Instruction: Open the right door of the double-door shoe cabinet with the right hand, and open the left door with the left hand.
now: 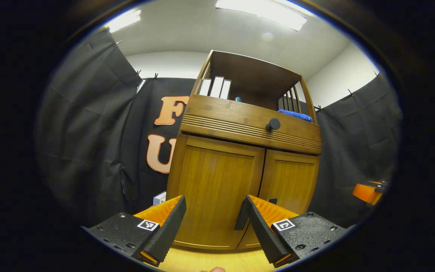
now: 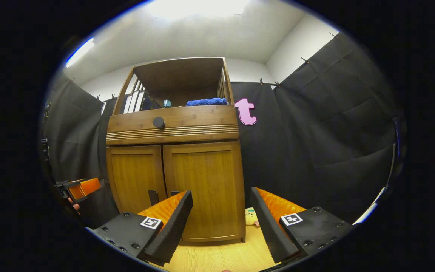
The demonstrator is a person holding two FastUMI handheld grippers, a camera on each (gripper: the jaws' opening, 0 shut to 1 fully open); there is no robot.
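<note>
**Both grippers wide, cabinet doors closed**

Your left gripper point(image 1: 212, 226) sits at 6 o'clock in the left gripper view, its fingers spread well apart with nothing between them. Just beyond it, at the centre of that view, stands the shoe cabinet point(image 1: 244, 151). The gap between the fingers frames the left door point(image 1: 215, 196), which is closed; the right door point(image 1: 289, 181) lies at 4 o'clock of centre, closed as well. A short dark handle point(image 1: 272, 201) shows by the seam, just above your right-hand finger. Your other gripper point(image 1: 368, 192) peeks in at 3 o'clock, well apart from the cabinet.

Your right gripper point(image 2: 221, 226) is likewise at 6 o'clock in the right gripper view, fingers parted and holding nothing. Ahead of it the right door point(image 2: 204, 189) fills the gap, shut flush beside the left door point(image 2: 136, 177). Above both doors runs a drawer front with a round black knob point(image 2: 159, 122), and on the open shelf at 12 o'clock lies a blue towel point(image 2: 206, 102). A small soft toy point(image 2: 250, 217) sits on the floor at the cabinet's right foot.
</note>
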